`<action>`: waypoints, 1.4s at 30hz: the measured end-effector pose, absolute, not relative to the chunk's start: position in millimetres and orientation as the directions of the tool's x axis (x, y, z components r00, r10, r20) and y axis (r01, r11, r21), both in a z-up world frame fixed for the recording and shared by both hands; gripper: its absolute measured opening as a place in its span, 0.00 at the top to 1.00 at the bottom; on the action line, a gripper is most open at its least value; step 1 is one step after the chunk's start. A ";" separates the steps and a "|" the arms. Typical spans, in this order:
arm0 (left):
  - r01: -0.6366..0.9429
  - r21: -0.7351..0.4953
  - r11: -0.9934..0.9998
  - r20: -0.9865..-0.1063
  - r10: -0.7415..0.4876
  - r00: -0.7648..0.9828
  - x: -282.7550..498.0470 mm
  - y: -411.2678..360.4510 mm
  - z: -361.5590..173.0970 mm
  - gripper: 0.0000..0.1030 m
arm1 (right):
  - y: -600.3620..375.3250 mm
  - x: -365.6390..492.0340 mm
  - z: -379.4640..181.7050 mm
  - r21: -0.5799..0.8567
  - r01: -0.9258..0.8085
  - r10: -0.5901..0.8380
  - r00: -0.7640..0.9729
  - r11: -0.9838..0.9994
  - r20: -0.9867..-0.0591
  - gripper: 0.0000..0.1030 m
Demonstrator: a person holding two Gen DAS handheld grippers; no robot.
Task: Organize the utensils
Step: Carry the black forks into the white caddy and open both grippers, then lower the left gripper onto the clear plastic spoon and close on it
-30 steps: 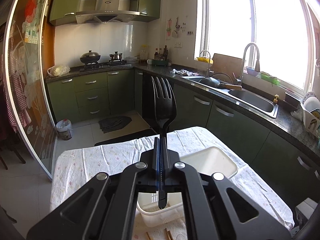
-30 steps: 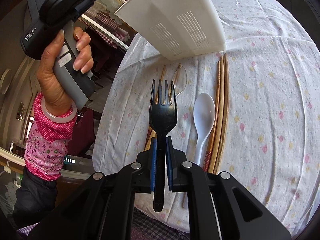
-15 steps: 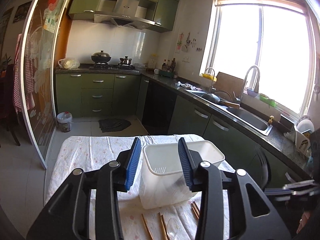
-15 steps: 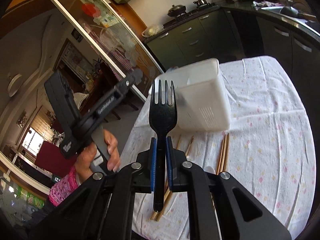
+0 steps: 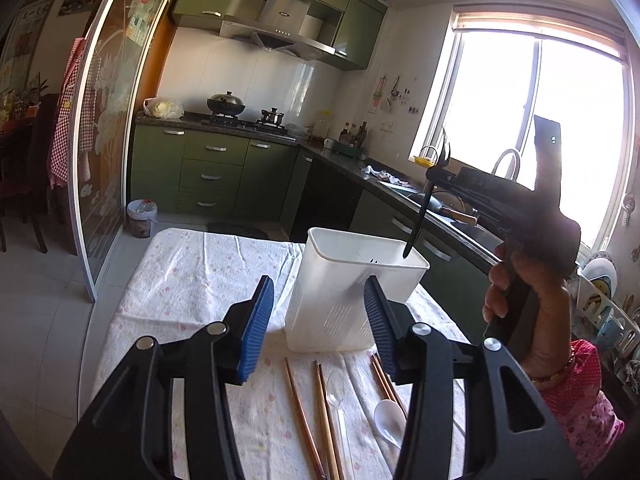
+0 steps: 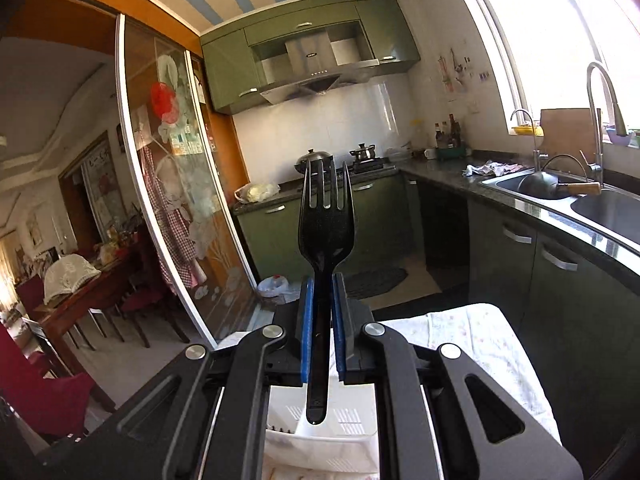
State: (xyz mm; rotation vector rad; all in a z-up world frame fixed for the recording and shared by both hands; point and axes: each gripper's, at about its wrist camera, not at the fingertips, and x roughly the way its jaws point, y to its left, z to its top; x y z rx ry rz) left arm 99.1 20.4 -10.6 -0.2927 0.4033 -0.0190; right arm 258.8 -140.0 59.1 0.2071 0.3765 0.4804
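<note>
Left gripper (image 5: 318, 320): blue-padded jaws standing apart, nothing between the pads; they have just been opening. Seen from the left wrist camera, the white utensil bin shows in the gap between them but farther off, not touched.

On the floral tablecloth (image 5: 192, 280) nearest the left wrist camera: wooden chopsticks (image 5: 304, 412) lying loose, one pair left of a clear plastic spoon (image 5: 335, 394), another pair (image 5: 386, 376) at the right by a white plastic spoon (image 5: 390, 418). All flat on the cloth, just in front of the bin.

White utensil bin (image 5: 348, 300): upright on the cloth, slotted lower wall, open top. Something dark lies inside near the far rim; cannot tell what.

Right gripper (image 6: 320, 320): pads pressed together on the handle of a black plastic fork (image 6: 326, 224), tines up. In the left wrist view the person's right hand (image 5: 524, 292), pink floral sleeve below it, holds this tool above and to the right of the bin, with the fork's handle end hanging over the bin's open mouth at its far right corner. The right wrist view shows the handle end over the white bin (image 6: 320, 440) below.

Beyond: green kitchen cabinets (image 5: 208, 172), wok on the stove (image 5: 226, 104), steel sink (image 6: 560, 196) under a bright window.
</note>
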 end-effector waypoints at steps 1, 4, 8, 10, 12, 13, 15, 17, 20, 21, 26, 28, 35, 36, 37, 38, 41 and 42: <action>-0.041 -0.288 0.957 -0.396 -0.080 0.915 100.4 21.7 -11.0 0.56 | -138.4 264.8 49.0 0.279 -0.408 0.485 0.815 0.869 -0.318 0.90; -0.046 -0.279 0.959 -0.424 -0.080 0.902 102.7 22.0 -12.5 0.55 | -134.0 269.7 26.5 0.274 -0.406 0.484 0.801 0.872 -0.354 0.90; -0.041 -0.264 0.964 -0.469 -0.091 0.878 109.7 16.2 -13.7 0.49 | -135.1 266.3 4.4 0.261 -0.417 0.490 0.779 0.871 -0.391 0.89; -0.032 -0.271 0.962 -0.513 -0.116 0.850 116.2 12.8 -17.2 0.47 | -137.1 263.9 0.0 0.245 -0.420 0.486 0.777 0.874 -0.400 0.83; -0.024 -0.272 0.962 -0.573 -0.142 0.807 124.4 7.4 -22.6 0.47 | -139.1 258.4 1.0 0.233 -0.426 0.486 0.778 0.874 -0.399 0.81; -0.017 -0.276 0.961 -0.604 -0.160 0.781 129.8 5.3 -27.0 0.47 | -139.9 251.8 1.6 0.228 -0.430 0.487 0.778 0.874 -0.398 0.79; -0.005 -0.304 0.953 -0.673 -0.211 0.708 142.6 0.9 -36.8 0.47 | -145.3 244.7 6.4 0.225 -0.430 0.485 0.780 0.875 -0.395 0.79; 0.008 -0.351 0.936 -0.738 -0.282 0.613 156.1 -4.4 -51.0 0.47 | -148.6 238.2 10.9 0.209 -0.438 0.485 0.774 0.875 -0.407 0.78; 0.003 -0.413 0.911 -0.790 -0.359 0.497 172.2 -9.7 -71.8 0.47 | -146.2 244.9 13.2 0.209 -0.449 0.493 0.747 0.869 -0.446 0.78; -0.003 -0.423 0.906 -0.797 -0.371 0.476 175.4 -10.9 -75.7 0.47 | -145.1 250.5 11.8 0.218 -0.452 0.499 0.731 0.865 -0.464 0.78; -0.011 -0.427 0.904 -0.804 -0.373 0.463 176.6 -13.2 -80.0 0.47 | -146.6 276.6 5.0 0.272 -0.458 0.528 0.657 0.846 -0.537 0.69; 0.002 -0.416 0.909 -0.809 -0.372 0.455 175.3 -15.8 -78.0 0.47 | -146.1 279.0 6.8 0.251 -0.466 0.520 0.647 0.849 -0.557 0.68; 0.024 -0.420 0.907 -0.841 -0.398 0.366 185.3 -25.5 -83.3 0.47 | -165.5 255.7 15.2 0.314 -0.457 0.552 0.635 0.833 -0.540 0.66; 0.023 -0.417 0.908 -0.849 -0.399 0.345 188.0 -28.1 -86.2 0.47 | -167.9 247.1 15.5 0.331 -0.462 0.567 0.625 0.823 -0.537 0.64; 0.030 -0.406 0.914 -0.860 -0.392 0.326 191.4 -31.5 -89.8 0.47 | -171.3 240.3 14.7 0.340 -0.465 0.574 0.616 0.818 -0.539 0.63; 0.031 -0.390 0.920 -0.872 -0.380 0.309 194.8 -34.4 -93.9 0.47 | -174.9 233.9 13.8 0.345 -0.466 0.578 0.608 0.815 -0.544 0.63; 0.006 -0.373 0.928 -0.896 -0.362 0.258 205.5 -37.8 -108.2 0.47 | -186.5 213.8 7.6 0.366 -0.478 0.600 0.583 0.799 -0.548 0.63; -0.001 -0.375 0.927 -0.899 -0.364 0.243 209.6 -38.2 -112.9 0.48 | -190.0 208.1 5.1 0.370 -0.476 0.601 0.577 0.798 -0.553 0.63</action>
